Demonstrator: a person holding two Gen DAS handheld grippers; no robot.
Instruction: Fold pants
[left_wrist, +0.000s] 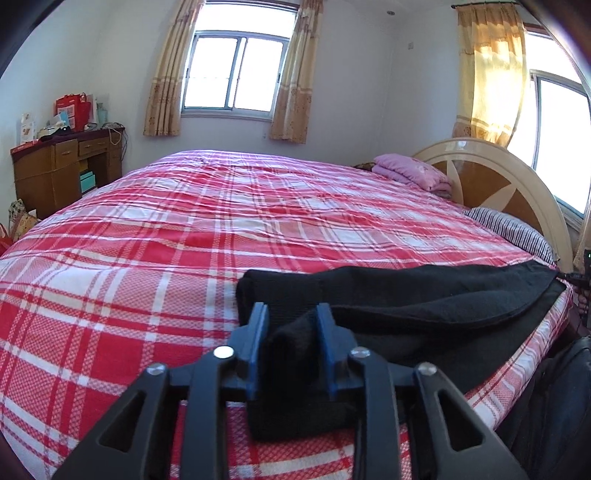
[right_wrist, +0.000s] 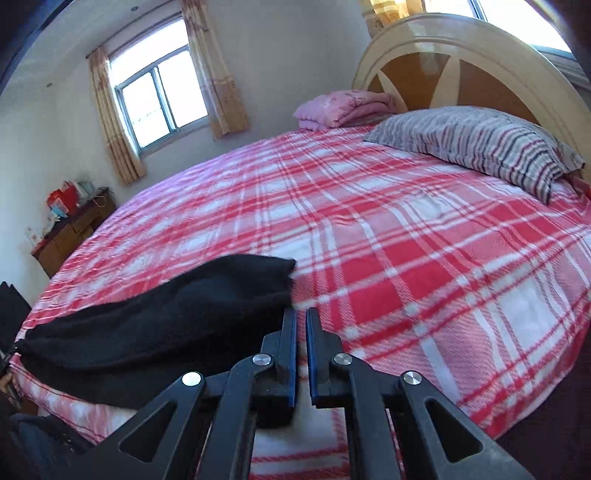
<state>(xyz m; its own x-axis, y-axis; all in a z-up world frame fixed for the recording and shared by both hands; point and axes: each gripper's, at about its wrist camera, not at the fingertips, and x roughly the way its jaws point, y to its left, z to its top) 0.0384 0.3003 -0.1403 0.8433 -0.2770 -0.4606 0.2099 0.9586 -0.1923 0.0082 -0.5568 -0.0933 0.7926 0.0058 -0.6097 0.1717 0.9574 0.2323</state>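
Pinching a fold of black fabric between its blue-lined fingers, the left claw (left_wrist: 291, 325) has hold of one end of the pants (left_wrist: 406, 299), its jaws parted only by the thickness of the bunched cloth. From that grip the pants run away to the claw's right, lying long and flat along the near edge of the bed (left_wrist: 147, 240), one leg laid over the other. Ahead of the left claw the red and white plaid bedspread stretches to the far wall, where a window (left_wrist: 236, 74) sits between pale curtains. Far off to its left stands a wooden desk (left_wrist: 62, 166) piled with boxes and bags; far ahead to its right a folded pink blanket (left_wrist: 413, 171) rests against the arched headboard (left_wrist: 491, 177).

The right claw (right_wrist: 301, 314) hangs over the bedspread with its jaws nearly together, a thin gap showing between the blue pads and nothing caught in it. The other end of the pants (right_wrist: 166, 314) lies just beside it on its left, the cloth's corner close to the fingertips, though whether they touch cannot be told. Well ahead to its right a striped pillow (right_wrist: 480, 144) lies at the headboard (right_wrist: 461, 59), with the pink blanket (right_wrist: 343, 107) beside it
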